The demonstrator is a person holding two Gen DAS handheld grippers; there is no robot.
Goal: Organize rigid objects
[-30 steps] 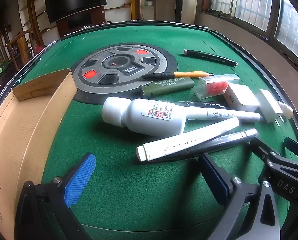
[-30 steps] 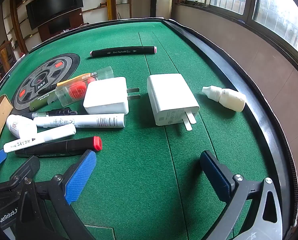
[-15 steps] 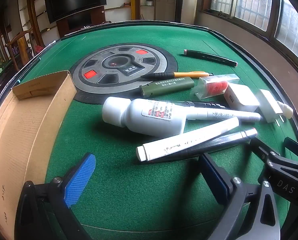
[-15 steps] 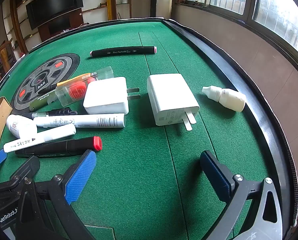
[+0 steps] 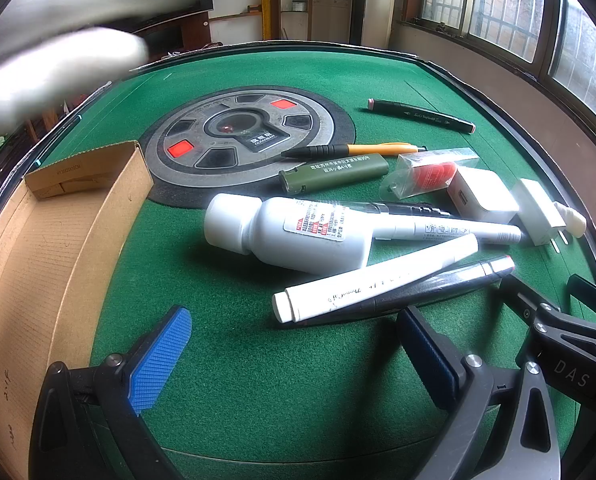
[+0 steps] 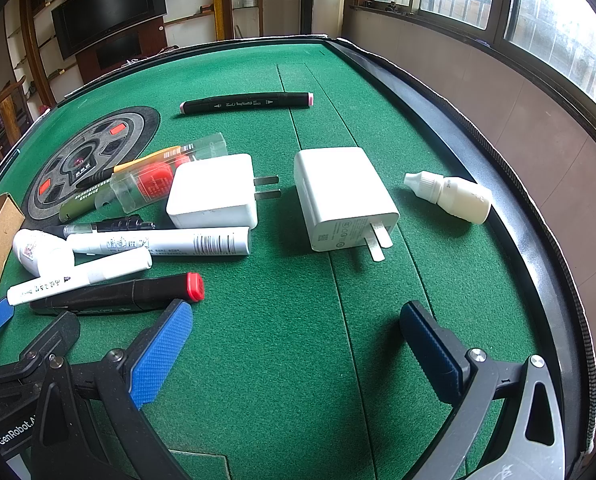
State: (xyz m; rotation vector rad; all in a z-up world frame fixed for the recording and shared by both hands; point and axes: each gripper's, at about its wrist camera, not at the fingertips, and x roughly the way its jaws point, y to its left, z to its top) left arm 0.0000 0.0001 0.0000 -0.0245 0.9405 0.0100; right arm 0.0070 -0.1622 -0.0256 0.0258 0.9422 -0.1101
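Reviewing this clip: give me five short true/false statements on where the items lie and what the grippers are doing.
1. Both grippers are open and hold nothing. True: left gripper, right gripper.
2. The white bottle stands upright. False: it lies on its side.
3. The cardboard box already holds markers. False: no markers show in the part of it in view.
4. The dropper bottle lies apart from the chargers, near the table rim. True.
5. The pink-tipped marker is in the pile with the white markers. False: it lies alone, farther back.
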